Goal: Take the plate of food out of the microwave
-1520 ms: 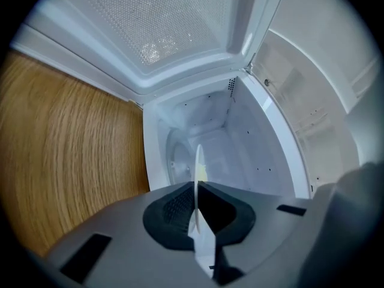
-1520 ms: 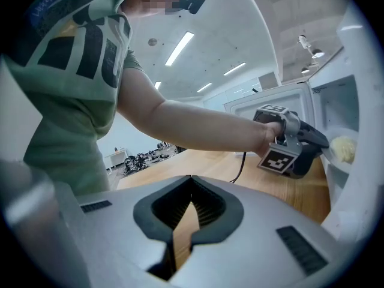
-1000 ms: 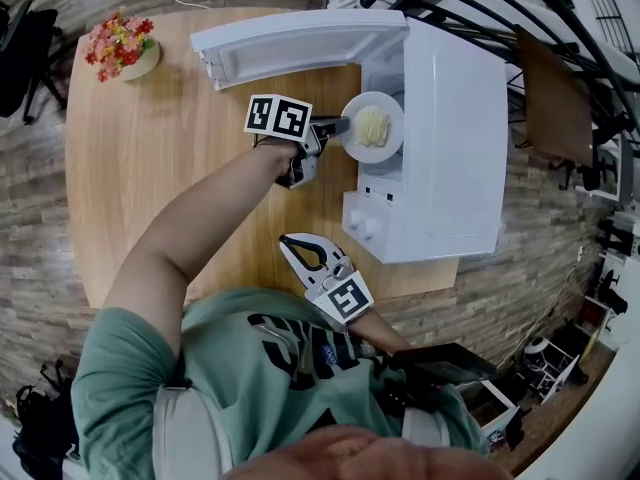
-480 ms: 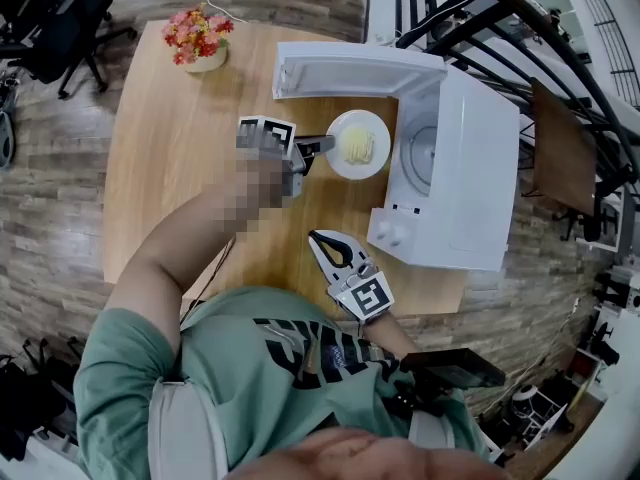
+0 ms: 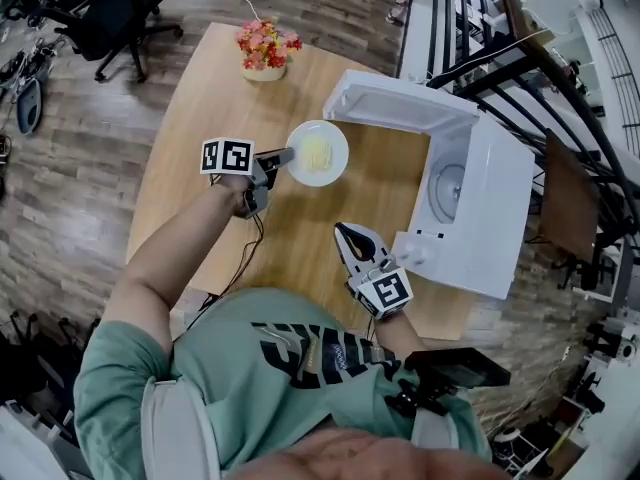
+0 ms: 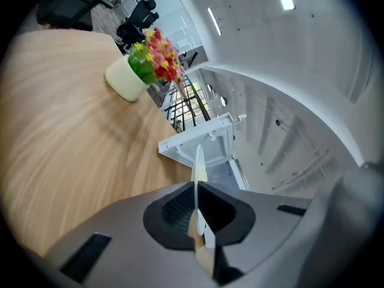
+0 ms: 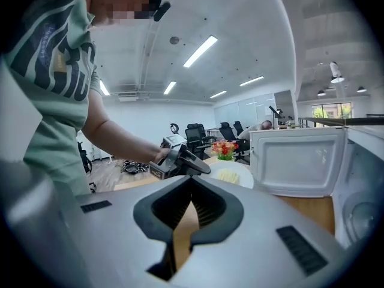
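A white plate (image 5: 318, 153) with a pile of yellow food is outside the microwave (image 5: 478, 208), over the wooden table (image 5: 190, 118) just left of the open door (image 5: 398, 103). My left gripper (image 5: 287, 155) is shut on the plate's left rim. In the left gripper view the plate (image 6: 198, 161) shows edge-on, clamped between the jaws of the left gripper (image 6: 197, 188). My right gripper (image 5: 350, 236) hangs shut and empty over the table's near side, pointing at the plate. The right gripper view shows the right gripper (image 7: 191, 182), the plate (image 7: 235, 174) and the left gripper (image 7: 179, 161) ahead.
A pot of red and yellow flowers (image 5: 264, 48) stands at the table's far edge, beyond the plate. The microwave's cavity with its glass turntable (image 5: 447, 190) stands open on the right. Office chairs (image 5: 110, 13) and wooden floor surround the table.
The plate has come out of the microwave and travelled left over the table in the left gripper. The right gripper has stayed near the body, shut.
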